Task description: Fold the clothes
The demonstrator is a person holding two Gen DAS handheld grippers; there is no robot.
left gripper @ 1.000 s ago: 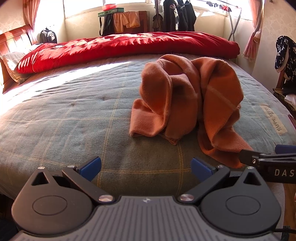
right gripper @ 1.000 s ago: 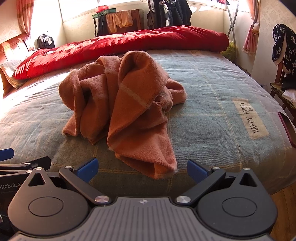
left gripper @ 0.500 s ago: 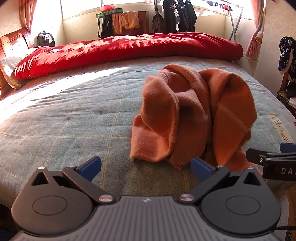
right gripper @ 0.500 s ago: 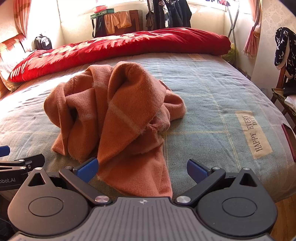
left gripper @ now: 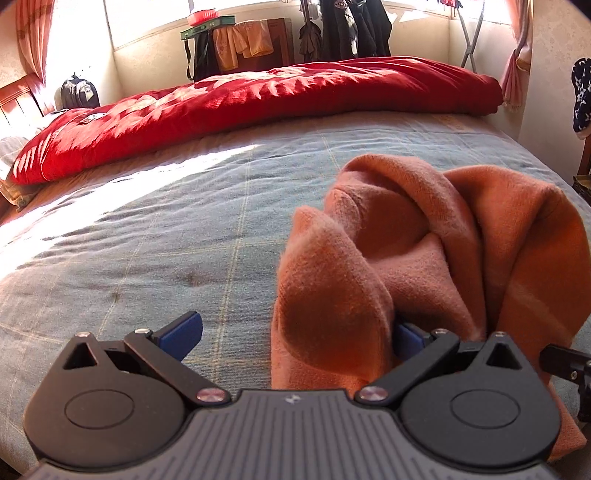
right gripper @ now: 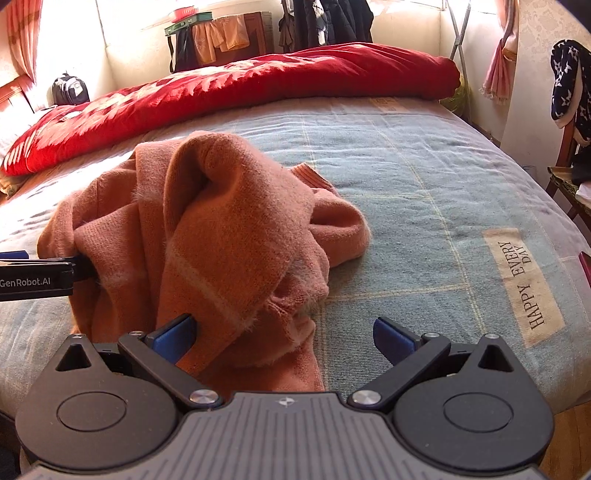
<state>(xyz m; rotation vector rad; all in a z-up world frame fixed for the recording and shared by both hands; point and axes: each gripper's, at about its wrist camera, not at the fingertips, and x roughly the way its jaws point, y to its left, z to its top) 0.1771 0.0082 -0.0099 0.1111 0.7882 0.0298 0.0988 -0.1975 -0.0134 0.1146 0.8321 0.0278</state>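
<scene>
A crumpled orange sweater (left gripper: 424,236) lies in a heap on the blue-grey bedspread (left gripper: 166,258); it also shows in the right wrist view (right gripper: 221,221). My left gripper (left gripper: 295,334) is open, with a hanging fold of the sweater between its blue fingers and against the right one. My right gripper (right gripper: 284,336) is open, with the sweater's near edge lying between its fingers, against the left one. The left gripper's side (right gripper: 40,275) shows at the sweater's left edge in the right wrist view.
A rolled red duvet (left gripper: 258,99) lies across the far side of the bed. Hanging clothes and a rack (left gripper: 343,29) stand by the windows beyond. A chair with a star-print garment (right gripper: 569,88) is at the right. A "HAPPY EVERY DAY" label (right gripper: 521,280) marks the bedspread.
Both grippers have moved forward to the sweater. Its folds now lie between the open fingers of each, where before they were short of it.
</scene>
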